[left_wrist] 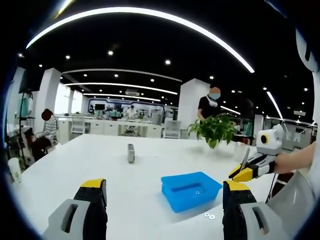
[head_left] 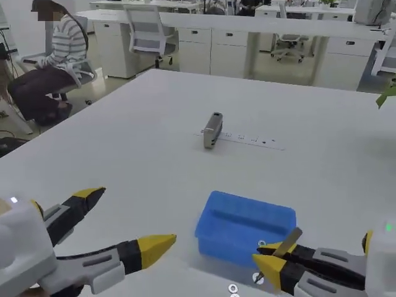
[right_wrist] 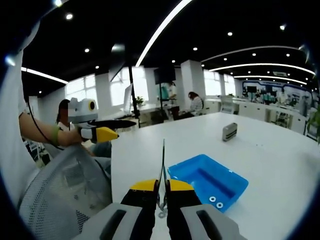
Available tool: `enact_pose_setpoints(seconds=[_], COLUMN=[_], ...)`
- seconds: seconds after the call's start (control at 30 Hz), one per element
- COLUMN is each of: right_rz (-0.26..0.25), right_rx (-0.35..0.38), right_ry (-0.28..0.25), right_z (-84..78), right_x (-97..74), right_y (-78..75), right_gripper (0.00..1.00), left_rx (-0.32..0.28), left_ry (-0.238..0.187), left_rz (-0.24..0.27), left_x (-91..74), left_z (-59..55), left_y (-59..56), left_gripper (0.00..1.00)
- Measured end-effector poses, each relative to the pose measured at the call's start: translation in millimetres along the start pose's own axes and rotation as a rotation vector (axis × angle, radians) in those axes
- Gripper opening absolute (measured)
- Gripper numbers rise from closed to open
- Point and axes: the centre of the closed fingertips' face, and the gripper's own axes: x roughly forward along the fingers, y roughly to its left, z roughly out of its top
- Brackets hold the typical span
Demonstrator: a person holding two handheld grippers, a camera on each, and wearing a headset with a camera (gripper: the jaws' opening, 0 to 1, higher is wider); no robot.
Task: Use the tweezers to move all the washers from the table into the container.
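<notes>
R gripper (head_left: 263, 257) clenched on tweezers (head_left: 288, 240) beside blue container (head_left: 213, 216); L gripper (head_left: 134, 215) splayed, empty; washers (head_left: 232, 288) on table (head_left: 142, 130).

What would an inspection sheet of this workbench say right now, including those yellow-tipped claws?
Surface: white table, bare apart from the items below.
Job's things: blue container with two washers inside; two washers on the table beside it; tweezers.
Clutter: grey block.
Grippers: left claw open, apart from the container; right claw shut on the tweezers.
Cables: nothing seen on the table.
Surroundings: office desks, chairs, seated person, potted plant.
</notes>
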Motion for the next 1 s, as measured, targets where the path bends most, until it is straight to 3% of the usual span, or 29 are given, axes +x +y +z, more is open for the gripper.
enact_pose_setpoints(seconds=[0.1, 0.23, 0.33, 0.47, 0.57, 0.73, 1.0], right_rz=[-0.026, -0.103, -0.113, -0.147, -0.166, -0.172, -0.154], right_rx=[0.012, 0.046, 0.067, 0.069, 0.067, 0.098, 0.149], right_ry=[-0.026, -0.026, -0.054, -0.049, -0.053, -0.065, -0.078], right_z=[8.3, 11.0, 17.7, 21.2, 25.5, 30.3, 31.4], right_x=[0.8, 3.7, 5.7, 15.9, 22.2, 30.2, 41.5], right_y=[-5.4, -18.7, -21.1, -34.4, -43.4, -52.6, -72.3], right_gripper=[0.03, 0.03, 0.03, 0.03, 0.03, 0.03, 0.03], left_rx=[-0.001, -0.007, -0.019, 0.007, 0.002, 0.006, 0.018], left_ry=[0.022, 0.051, 0.078, 0.095, 0.090, 0.099, 0.098], left_rz=[-0.025, -0.059, -0.098, -0.118, -0.130, -0.146, -0.121], left_x=[2.0, 4.9, 6.5, 6.4, 5.7, 5.0, 3.7], left_z=[-4.4, -9.9, -15.7, -18.6, -18.3, -20.2, -20.0], left_y=[-4.6, -9.4, -15.7, -19.1, -20.2, -22.6, -17.9], left_gripper=[0.99, 0.99, 0.99, 0.98, 0.97, 0.97, 0.96])
